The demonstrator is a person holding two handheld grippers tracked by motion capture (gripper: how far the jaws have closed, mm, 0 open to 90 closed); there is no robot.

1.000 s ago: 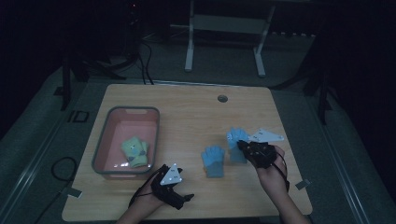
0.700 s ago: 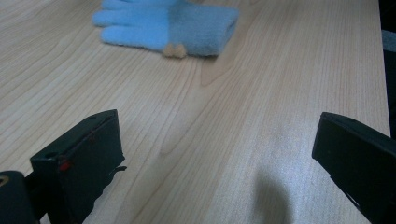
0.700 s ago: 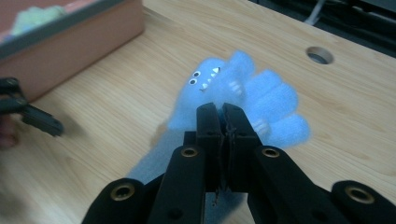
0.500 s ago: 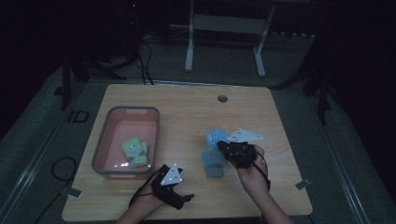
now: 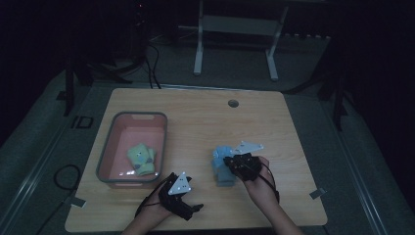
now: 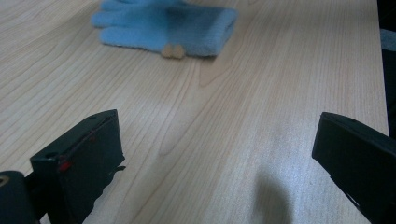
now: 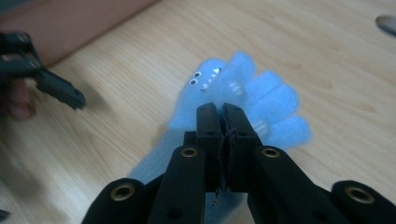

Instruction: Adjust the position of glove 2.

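In the high view the light is dim, and the blue glove [image 5: 222, 164] is partly covered by the right gripper [image 5: 234, 164]. In the right gripper view the jaws are pressed together over the glove [image 7: 243, 100]; whether fabric is pinched cannot be told. A second blue glove [image 6: 163, 25] is cut off at the top of the left gripper view, well beyond the left gripper [image 6: 219, 158], whose jaws are held wide apart. Since the earlier frames the right gripper has been carried leftward across the table [image 5: 274, 122]. A green glove [image 5: 141, 157] lies in the pink tub [image 5: 110, 152].
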